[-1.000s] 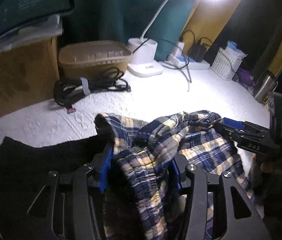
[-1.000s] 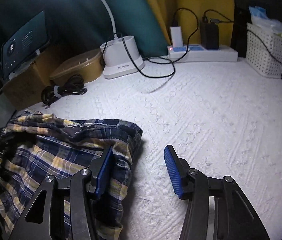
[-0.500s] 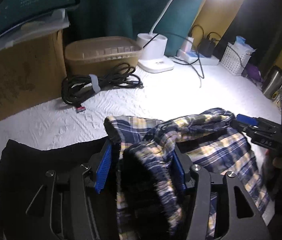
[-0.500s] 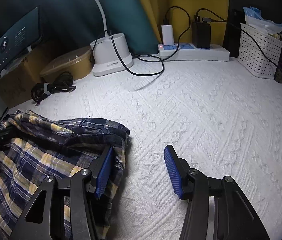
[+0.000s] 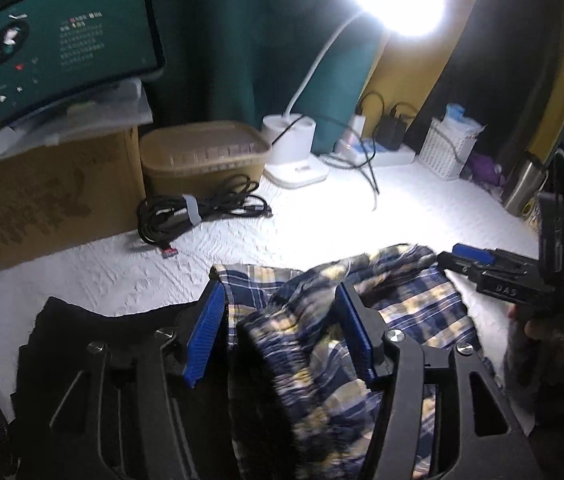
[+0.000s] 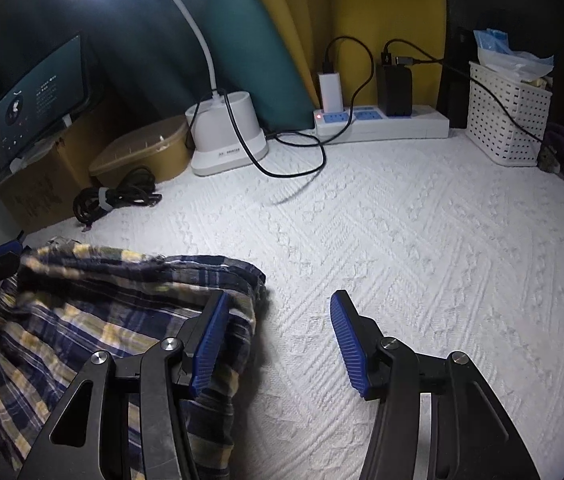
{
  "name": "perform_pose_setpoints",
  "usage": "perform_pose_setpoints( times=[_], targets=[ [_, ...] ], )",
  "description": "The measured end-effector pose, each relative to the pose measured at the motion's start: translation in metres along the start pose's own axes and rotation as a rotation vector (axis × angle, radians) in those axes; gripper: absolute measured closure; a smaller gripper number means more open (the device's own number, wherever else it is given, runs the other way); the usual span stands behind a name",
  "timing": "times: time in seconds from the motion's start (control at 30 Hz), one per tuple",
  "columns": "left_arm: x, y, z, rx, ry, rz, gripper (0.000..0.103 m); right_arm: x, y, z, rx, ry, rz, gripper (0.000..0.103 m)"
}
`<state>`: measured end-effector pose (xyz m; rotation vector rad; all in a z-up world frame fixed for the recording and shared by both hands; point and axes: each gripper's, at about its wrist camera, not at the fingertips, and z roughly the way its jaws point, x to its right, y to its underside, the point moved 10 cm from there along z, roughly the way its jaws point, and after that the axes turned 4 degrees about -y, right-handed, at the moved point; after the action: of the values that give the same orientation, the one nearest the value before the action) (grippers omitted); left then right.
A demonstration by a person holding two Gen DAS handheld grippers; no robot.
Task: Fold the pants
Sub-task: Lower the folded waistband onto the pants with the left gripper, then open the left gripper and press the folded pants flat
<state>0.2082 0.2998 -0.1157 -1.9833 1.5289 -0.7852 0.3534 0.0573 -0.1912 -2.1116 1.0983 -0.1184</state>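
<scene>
The blue, yellow and white plaid pants (image 5: 409, 304) lie bunched on the white textured cover (image 5: 321, 216). My left gripper (image 5: 282, 336) stands open, with a bunched fold of the pants between its blue pads, not squeezed. In the right wrist view the pants (image 6: 94, 312) lie at the lower left. My right gripper (image 6: 278, 340) is open and empty; its left pad (image 6: 210, 344) is over the pants' right edge, its right pad over bare cover. The right gripper also shows in the left wrist view (image 5: 481, 260), at the pants' far right edge.
A black garment (image 5: 82, 328) lies left of the pants. At the back stand a cardboard box (image 5: 42, 196), a tan container (image 5: 202, 156), a coiled black cable (image 5: 198, 212), a lamp base (image 6: 226, 136), a power strip (image 6: 381, 120) and a white basket (image 6: 509, 120).
My left gripper has opened around the bunched fold and the pants have sunk lower onto the cover. My right gripper stays open at the pants' right edge.
</scene>
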Motion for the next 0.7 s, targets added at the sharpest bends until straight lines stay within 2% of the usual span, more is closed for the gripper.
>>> perform_pose_setpoints(
  times=[0.1,0.27,0.43,0.6,0.7],
  targets=[
    [0.002,-0.002,-0.008,0.018,0.009,-0.011,0.045,-0.007,0.001,-0.005,0.002,-0.010,-0.010,0.048],
    [0.009,0.012,-0.004,-0.016,0.017,-0.002,0.045,-0.019,0.006,-0.009,-0.003,-0.026,-0.035,0.048],
    [0.001,0.024,0.014,-0.059,-0.040,-0.003,0.045,-0.019,0.009,-0.002,-0.013,-0.018,-0.040,0.048],
    [-0.003,0.011,0.017,-0.029,-0.054,0.011,0.045,-0.012,-0.004,0.009,-0.003,-0.006,-0.041,0.048],
    [-0.005,0.006,0.026,-0.036,-0.080,0.037,0.045,-0.006,-0.008,0.024,-0.029,-0.004,-0.037,0.048]
  ],
)
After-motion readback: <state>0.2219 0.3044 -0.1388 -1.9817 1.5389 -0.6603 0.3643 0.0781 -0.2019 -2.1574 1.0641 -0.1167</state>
